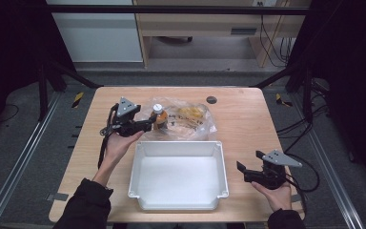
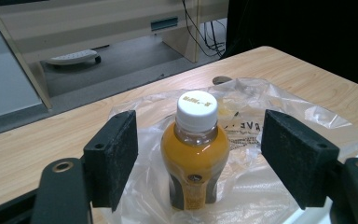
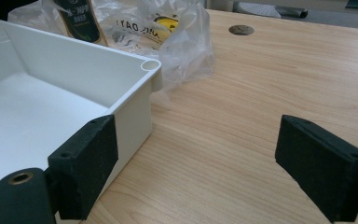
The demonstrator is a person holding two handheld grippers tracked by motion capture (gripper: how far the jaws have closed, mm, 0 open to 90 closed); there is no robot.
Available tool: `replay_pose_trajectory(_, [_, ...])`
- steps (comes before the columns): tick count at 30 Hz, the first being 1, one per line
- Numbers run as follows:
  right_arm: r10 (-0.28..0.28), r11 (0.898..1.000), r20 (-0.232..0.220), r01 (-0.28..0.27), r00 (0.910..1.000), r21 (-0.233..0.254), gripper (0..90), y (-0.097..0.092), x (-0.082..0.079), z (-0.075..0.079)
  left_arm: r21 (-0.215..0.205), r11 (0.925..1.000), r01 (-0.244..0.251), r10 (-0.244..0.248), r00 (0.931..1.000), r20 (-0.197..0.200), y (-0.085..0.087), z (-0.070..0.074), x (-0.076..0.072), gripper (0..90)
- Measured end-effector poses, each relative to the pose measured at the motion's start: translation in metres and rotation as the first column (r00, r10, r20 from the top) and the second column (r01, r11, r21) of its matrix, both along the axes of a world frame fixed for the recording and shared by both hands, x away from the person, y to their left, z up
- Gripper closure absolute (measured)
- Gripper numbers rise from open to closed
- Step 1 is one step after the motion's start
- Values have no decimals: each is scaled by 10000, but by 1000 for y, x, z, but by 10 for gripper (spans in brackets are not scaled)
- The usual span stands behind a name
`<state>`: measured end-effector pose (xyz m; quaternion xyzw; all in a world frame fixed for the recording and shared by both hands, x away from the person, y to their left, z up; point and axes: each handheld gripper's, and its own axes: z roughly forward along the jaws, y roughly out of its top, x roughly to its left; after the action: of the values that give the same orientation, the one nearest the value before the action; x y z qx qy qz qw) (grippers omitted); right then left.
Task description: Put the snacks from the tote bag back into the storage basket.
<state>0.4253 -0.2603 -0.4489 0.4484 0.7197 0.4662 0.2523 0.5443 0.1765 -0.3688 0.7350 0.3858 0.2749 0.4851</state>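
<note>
Two hand-held grippers are at work over the light wooden table (image 1: 248, 119); the left hand-held gripper (image 2: 200, 154) stands with its jaws spread wide on either side of a small clear plastic bottle of orange juice with a white screw cap (image 2: 195, 156), and neither pad touches it as far as the left gripper view shows; the bottle stands upright on a crumpled clear plastic bag with printed lettering (image 2: 261, 140), toward the table's far edge and left of its middle, just behind the far wall of a white rectangular plastic tray (image 1: 178, 148); the right hand-held gripper (image 3: 196, 168) also gapes wide and holds nothing, hovering low by the tray's right wall near the table's near right corner.

Several slips seem possible from here; the bag is slick and rumpled, so the bottle's footing is probably poor, and a pad that arrives first on one side could tip it; closing high, on the narrow neck or cap, might let the rounded body swing or slide out; loose film could get pinched along with the bottle, and the bag, with the yellowish contents inside it, would then likely drag toward the tray when the bottle is lifted.
</note>
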Motion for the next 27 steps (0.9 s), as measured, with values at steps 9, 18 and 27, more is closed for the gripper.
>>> replay_pose_trajectory(9, [3,10000,-25,-2,10000,12,135,0,0,0,21,9997,-236,236,9997,-7,-6,-5,11,293])
replay_pose_trajectory(18, [33,10000,-57,-33,10000,5,137,0,0,-1,100,9995,-294,294,9996,-6,-12,-11,17,324])
replay_pose_trajectory(27, [40,10000,-49,-40,10000,11,138,-1,0,-1,170,9993,-338,339,9994,-6,-21,-19,25,356])
